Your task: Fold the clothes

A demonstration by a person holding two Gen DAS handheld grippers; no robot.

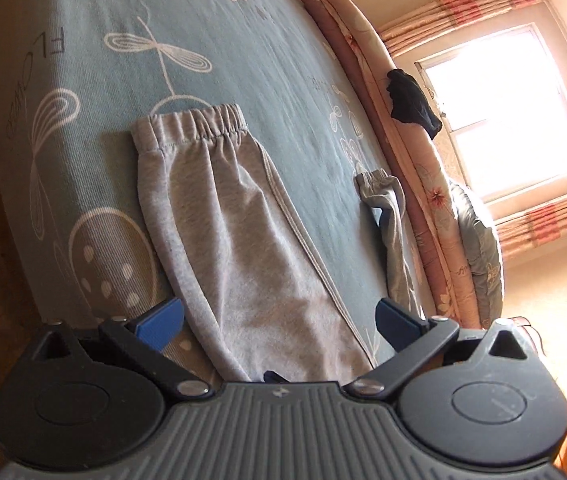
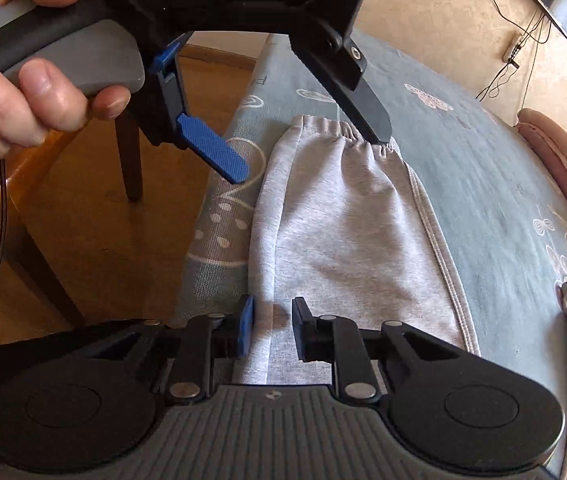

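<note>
Jaws first: the right gripper (image 2: 272, 330) has its jaws drawn close over a raised ridge of grey fabric at the near end of the grey trousers (image 2: 347, 224), but a gap shows on both sides of the cloth, so I cannot say the pads are biting yet. The left gripper (image 2: 307, 160), held in the person's hand (image 2: 15, 80), stands wide apart above the far end, its dark finger tip down at the elastic waistband (image 2: 347, 130), its blue pad off to the side over the bed edge; nothing is clamped in it.

The trousers lie lengthwise along the edge of the bed (image 1: 251, 40), on a blue sheet, with a second grey garment (image 1: 387, 216) well apart by the far side.

To do this step well, I judge the left jaws should close squarely on the waistband through both layers, and the right should pinch the full ridge, not only the top skin, before either lifts; then both ends should rise evenly so the fold lands straight.

Writing: the sheet carries printed letters, "FLO" (image 1: 56, 46) legible, the rest too distorted to read.
</note>
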